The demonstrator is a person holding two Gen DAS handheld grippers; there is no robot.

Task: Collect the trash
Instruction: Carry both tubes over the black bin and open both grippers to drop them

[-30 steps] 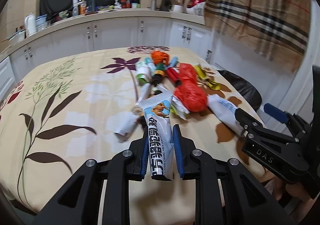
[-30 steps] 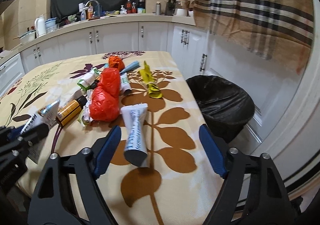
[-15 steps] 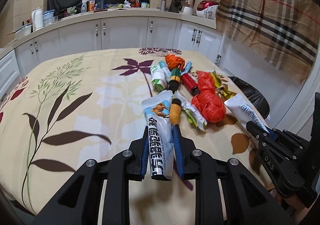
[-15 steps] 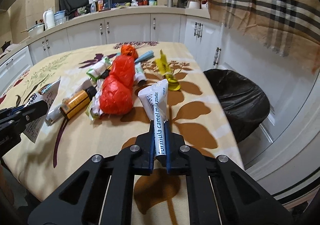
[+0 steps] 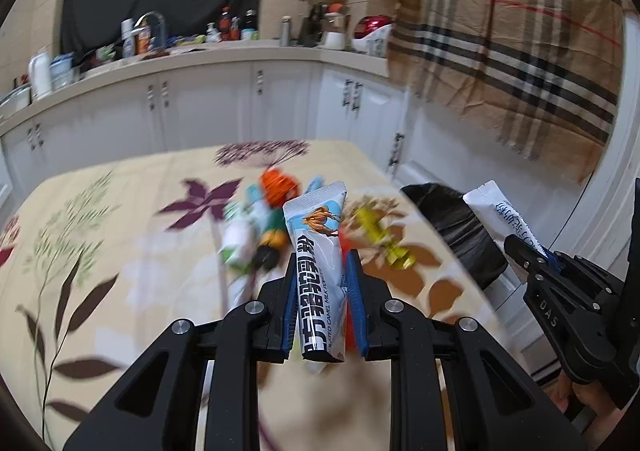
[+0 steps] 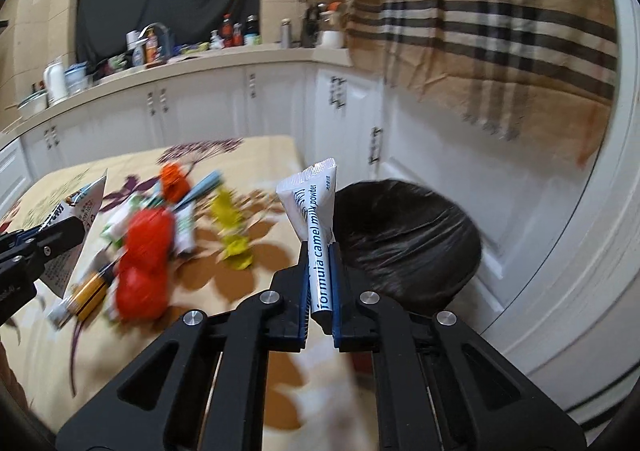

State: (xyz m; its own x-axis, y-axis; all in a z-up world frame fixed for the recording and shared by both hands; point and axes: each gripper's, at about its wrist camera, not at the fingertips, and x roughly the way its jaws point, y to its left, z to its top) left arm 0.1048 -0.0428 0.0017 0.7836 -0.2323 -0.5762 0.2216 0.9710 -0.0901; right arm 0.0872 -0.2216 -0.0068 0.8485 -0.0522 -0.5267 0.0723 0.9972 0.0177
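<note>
Trash lies blurred on the floral-cloth table [image 5: 120, 271] beyond both pairs of jaws: crinkled red plastic bags [image 6: 144, 263], a yellow wrapper [image 6: 232, 227], small tubes. The left gripper [image 5: 322, 303] pinches a flat, glossy camel-milk-powder sachet [image 5: 318, 247], upright between blue pads. The right gripper [image 6: 320, 291] is pressed edge-on onto a folded white sachet [image 6: 316, 211]; past its jaws to the right stands a round bin with a wrinkled black liner [image 6: 408, 235].

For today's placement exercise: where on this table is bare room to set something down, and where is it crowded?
Free: the tablecloth between the white cabinets and the trash pile. Crowded: the strip near the black bin, around the red bag and yellow wrapper.
</note>
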